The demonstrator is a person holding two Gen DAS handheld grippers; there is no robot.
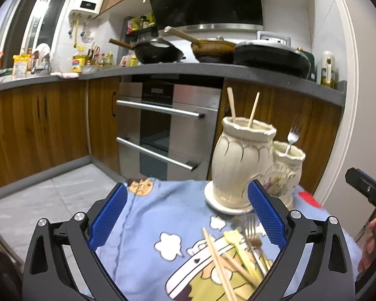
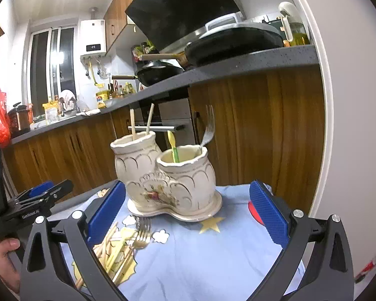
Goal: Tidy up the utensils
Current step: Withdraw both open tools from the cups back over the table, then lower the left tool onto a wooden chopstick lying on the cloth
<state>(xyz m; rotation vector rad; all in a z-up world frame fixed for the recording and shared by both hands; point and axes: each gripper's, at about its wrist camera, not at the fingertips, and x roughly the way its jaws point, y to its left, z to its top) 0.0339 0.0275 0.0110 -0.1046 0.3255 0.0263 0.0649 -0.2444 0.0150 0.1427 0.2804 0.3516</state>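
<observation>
Our left gripper [image 1: 186, 215] hangs with its blue pads spread wide and nothing between them, and our right gripper [image 2: 188, 213] stands just as wide and just as empty. We judge both hands free because each is between picks, ready for the next piece from the pile.

Nearest to us, on the blue cartoon cloth [image 1: 148, 225], lies that loose pile of utensils [image 1: 240, 255]: wooden chopsticks, pale yellow-green pieces and a fork [image 1: 250, 230] heaped across one another. It sits low and toward the right pad in the left view, low and toward the left pad in the right view, so we take it to lie between our two hands.

Just beyond the pile stands the cream ceramic holder [image 2: 168, 175], two joined pots on one base. The taller pot [image 1: 240, 160] holds two chopsticks [image 1: 231, 105], leaning on its rim; the shorter pot [image 2: 185, 173] holds a second fork [image 2: 209, 130], tines up. The sorting seems to go by kind, long sticks to the deep pot, shorter cutlery to the shallow one.

The right view alone shows a yellow-green spoon [image 2: 172, 145] in the shorter pot, hidden from the left camera, and it shows the painted front of the holder. The left view alone shows the oven [image 1: 168, 128] and the floor behind the table. Further off runs the grey counter [image 1: 213, 71] with its pans.
</observation>
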